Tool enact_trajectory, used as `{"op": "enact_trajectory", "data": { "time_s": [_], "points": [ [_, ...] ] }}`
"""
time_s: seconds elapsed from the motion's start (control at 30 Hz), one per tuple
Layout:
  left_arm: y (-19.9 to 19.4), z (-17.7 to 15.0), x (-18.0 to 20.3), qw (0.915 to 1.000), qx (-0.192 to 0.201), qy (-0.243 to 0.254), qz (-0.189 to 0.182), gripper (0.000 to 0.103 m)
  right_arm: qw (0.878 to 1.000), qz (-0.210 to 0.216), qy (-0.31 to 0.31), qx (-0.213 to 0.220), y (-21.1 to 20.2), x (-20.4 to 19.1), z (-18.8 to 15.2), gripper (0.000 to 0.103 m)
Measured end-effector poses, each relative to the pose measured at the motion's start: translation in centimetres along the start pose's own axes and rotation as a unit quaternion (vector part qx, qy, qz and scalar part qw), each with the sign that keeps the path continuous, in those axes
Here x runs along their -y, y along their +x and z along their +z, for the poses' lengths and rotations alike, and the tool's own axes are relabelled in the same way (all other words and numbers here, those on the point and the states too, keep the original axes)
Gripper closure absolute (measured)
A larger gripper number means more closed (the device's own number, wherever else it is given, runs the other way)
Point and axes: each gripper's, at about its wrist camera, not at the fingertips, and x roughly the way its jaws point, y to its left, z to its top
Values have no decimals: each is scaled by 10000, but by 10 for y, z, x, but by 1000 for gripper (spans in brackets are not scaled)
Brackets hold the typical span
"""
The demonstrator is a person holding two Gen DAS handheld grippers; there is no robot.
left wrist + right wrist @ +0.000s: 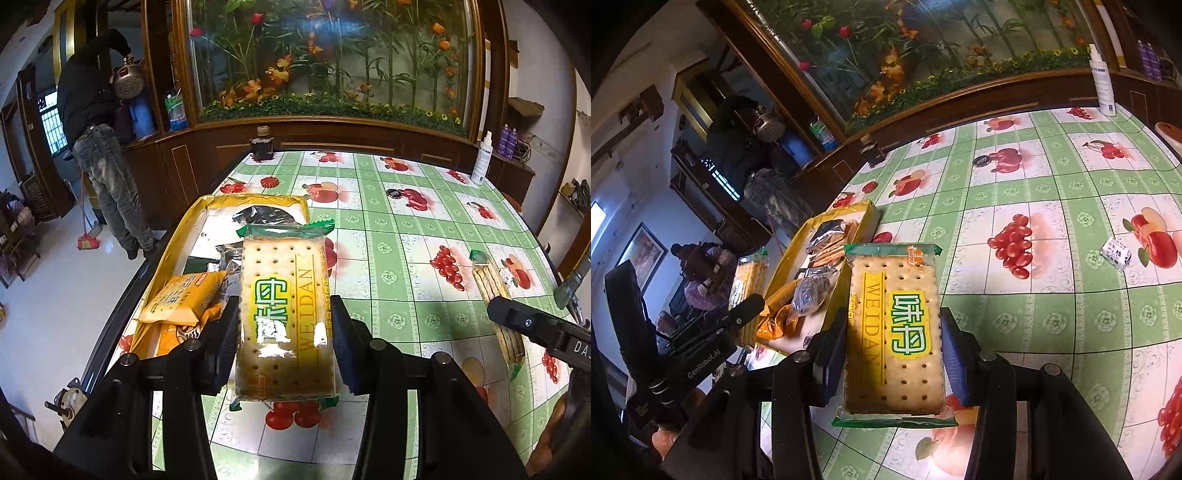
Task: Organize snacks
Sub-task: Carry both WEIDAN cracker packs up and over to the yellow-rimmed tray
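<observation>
Two views along two hand-held claws, over a bench (406, 229) covered in a green checked cloth printed with fruit.

Left view: left claw (284, 325) closing on a cracker pack (284, 295), both fingers pressing the long sides of the clear wrapper, green sealed ends showing front and back. Pack being held face up above the bench, its far end overlapping the near corner of a yellow tray (177, 251). Lying in the tray: an orange snack packet (181, 295) and dark foil packets (266, 218). Tray sitting at the left edge of the bench. At the right of this view, the right claw (517, 321) reaching in with a second cracker pack (495, 295), seen edge-on.

Right view: right claw (892, 347) gripping the second cracker pack (897, 332) the same way, fingers tight on both long sides, green and yellow label facing up. Pack being held above the bench, just right of the yellow tray (827, 295). Showing to the left, the left claw (738, 317) holding its cracker pack (748, 280) beyond the tray. Lying alone well to the right on the cloth, a small white wrapped sweet (1115, 254).

At the far edge of the bench, a white spray bottle (483, 158) and a dark ink bottle (263, 146) standing upright. Beyond the bench, a person (96, 140) in dark clothes standing by a wooden cabinet.
</observation>
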Motion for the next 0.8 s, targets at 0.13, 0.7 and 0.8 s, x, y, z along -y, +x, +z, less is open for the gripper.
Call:
{"op": "enact_trajectory", "data": {
  "time_s": [0.13,0.7,0.8],
  "points": [
    [-4,-9,-29,9999,-21,-167,16,59,10000,-51,21,5,-7,5,-8,55],
    [-1,-31,-84,9968,-315,-727,-58,59,9910,-581,1196,147,-78,115,-58,55],
    [-1,-30,-78,9970,-343,-675,-156,59,9910,-520,1227,89,-76,115,-63,55]
  ]
}}
